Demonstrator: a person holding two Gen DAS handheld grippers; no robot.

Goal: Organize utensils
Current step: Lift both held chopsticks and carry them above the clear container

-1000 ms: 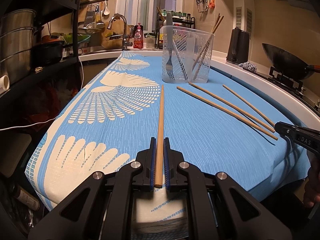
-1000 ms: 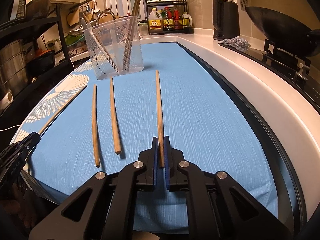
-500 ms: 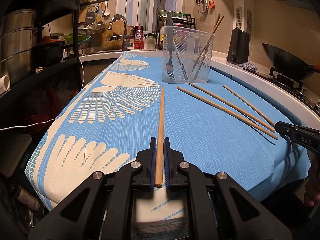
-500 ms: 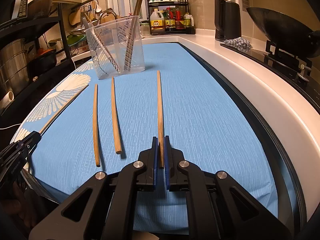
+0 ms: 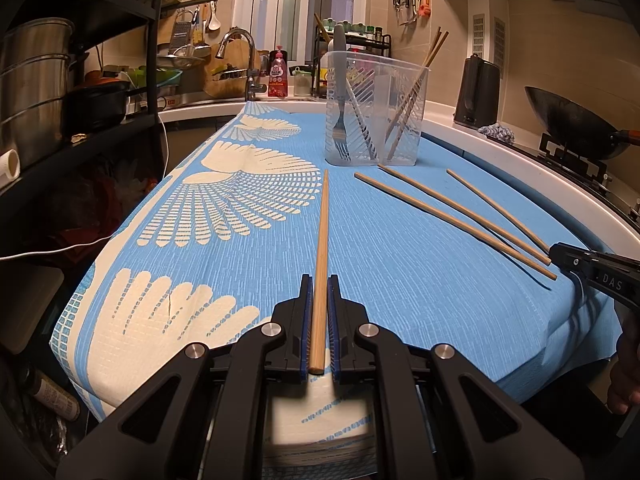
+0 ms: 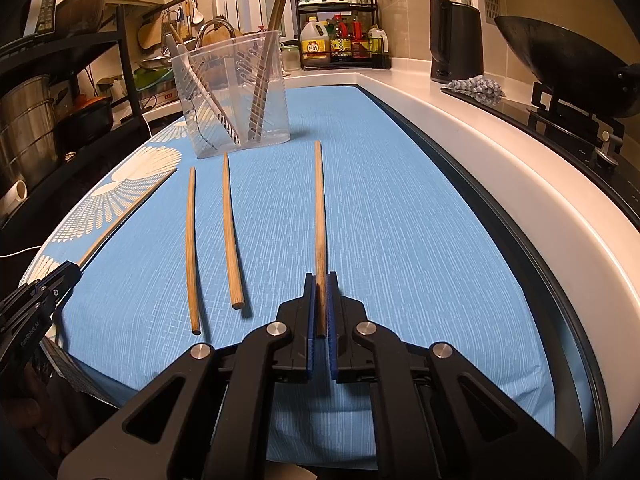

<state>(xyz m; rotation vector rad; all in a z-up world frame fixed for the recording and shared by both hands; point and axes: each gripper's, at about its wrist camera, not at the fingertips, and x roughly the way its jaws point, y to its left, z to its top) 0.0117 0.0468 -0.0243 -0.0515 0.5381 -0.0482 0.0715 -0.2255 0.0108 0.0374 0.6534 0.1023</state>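
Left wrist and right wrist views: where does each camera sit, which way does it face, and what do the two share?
Left wrist: sits on the left gripper, looking along a clamped chopstick toward the clear utensil holder; the right gripper shows at right.
Right wrist: sits on the right gripper, facing the utensil holder along the rightmost chopstick between its fingers; the left gripper shows at lower left.
Shared: holder, blue cloth, the two loose chopsticks.
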